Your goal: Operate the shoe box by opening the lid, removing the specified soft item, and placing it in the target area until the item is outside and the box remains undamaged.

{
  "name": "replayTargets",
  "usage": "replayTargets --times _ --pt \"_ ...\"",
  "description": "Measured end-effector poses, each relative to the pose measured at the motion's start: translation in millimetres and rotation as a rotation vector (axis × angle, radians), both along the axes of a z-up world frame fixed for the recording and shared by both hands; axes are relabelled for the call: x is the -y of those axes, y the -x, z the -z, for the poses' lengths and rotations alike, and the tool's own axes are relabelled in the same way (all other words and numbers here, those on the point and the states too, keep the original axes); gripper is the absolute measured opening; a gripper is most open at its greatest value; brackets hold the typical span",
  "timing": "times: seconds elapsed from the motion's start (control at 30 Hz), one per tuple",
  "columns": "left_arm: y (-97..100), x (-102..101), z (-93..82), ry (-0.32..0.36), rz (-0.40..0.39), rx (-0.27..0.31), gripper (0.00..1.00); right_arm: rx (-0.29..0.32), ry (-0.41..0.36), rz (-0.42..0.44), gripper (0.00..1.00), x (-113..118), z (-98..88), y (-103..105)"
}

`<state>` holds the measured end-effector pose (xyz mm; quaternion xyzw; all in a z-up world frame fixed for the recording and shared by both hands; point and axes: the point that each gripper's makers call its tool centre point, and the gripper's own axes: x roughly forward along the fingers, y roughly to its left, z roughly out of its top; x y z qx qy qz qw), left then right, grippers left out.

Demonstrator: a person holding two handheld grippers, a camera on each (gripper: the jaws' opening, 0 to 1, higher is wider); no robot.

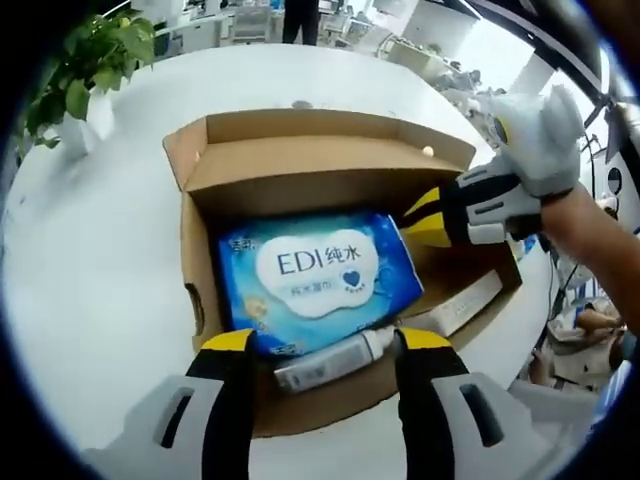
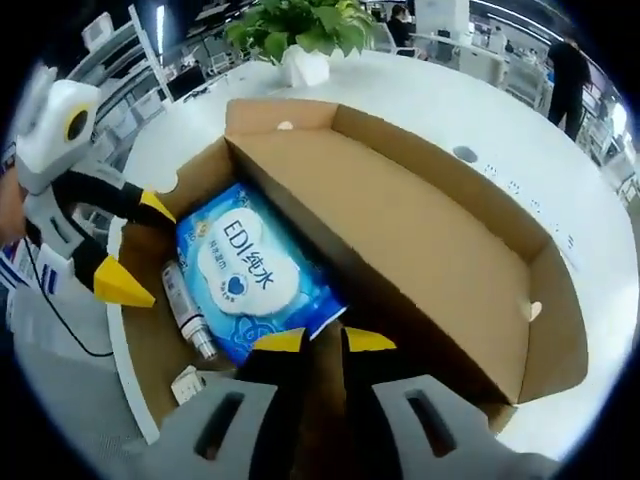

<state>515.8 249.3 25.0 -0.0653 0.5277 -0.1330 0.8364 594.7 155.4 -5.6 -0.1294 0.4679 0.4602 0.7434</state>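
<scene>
In the left gripper view, the cardboard shoe box sits open on the white desk, its lid folded back toward the far side. A blue wet wipes pack lies flat inside, against the box's left wall, with a small white tube just beside its near edge. The left gripper hovers over the box's near edge, jaws spread wide on either side of the tube. The right gripper reaches in over the box's right side.

In the right gripper view, the right gripper has its jaws narrowly apart just at the pack's corner, gripping nothing. The left gripper stands with jaws spread over the box's far wall. A potted plant stands at the desk's far edge.
</scene>
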Motion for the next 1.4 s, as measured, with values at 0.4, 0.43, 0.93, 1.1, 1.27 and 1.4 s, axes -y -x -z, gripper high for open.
replayTargets --times 0.4,0.43,0.93,1.1,1.27,1.4 --pt "3.3 -3 9.7 0.025 -0.022 -0.013 0.54 -0.110 -0.005 0.051 0.10 -8 6.2 8" --pt "2.9 -3 9.6 0.029 -0.025 -0.011 0.54 -0.150 -0.013 0.085 0.11 -8 6.0 10" --pt "3.5 -3 8.2 0.057 -0.029 -0.005 0.52 -0.217 -0.022 0.115 0.10 -15 19.0 19" --pt "3.6 -1 8.1 0.063 -0.026 0.000 0.51 -0.239 -0.054 0.127 0.01 -23 13.7 18" --pt "3.8 0 4.8 0.067 -0.025 0.010 0.51 -0.188 -0.050 0.109 0.00 -19 10.8 15" --pt "4.6 -2 3.5 0.068 -0.031 0.019 0.51 -0.164 -0.047 0.124 0.00 -8 5.1 7"
